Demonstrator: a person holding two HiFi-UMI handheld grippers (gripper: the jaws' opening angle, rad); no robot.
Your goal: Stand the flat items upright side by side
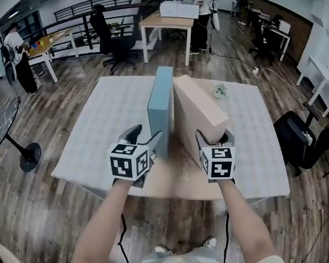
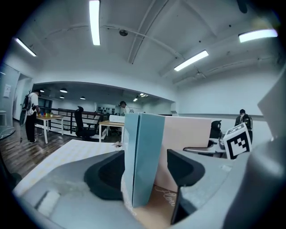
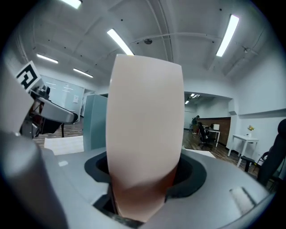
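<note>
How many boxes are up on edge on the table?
2. The blue box stands between the open jaws of the left gripper; the pink box beside it is clamped in the right gripper. More could hide behind them.

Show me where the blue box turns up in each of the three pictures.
Head view: the blue box stands upright in the middle, just left of the pink box.
Left gripper view: the blue box is centre foreground, close up.
Right gripper view: the blue box is left of middle, partly hidden.
Shared landmark: the pink box, beside it in every view.
</note>
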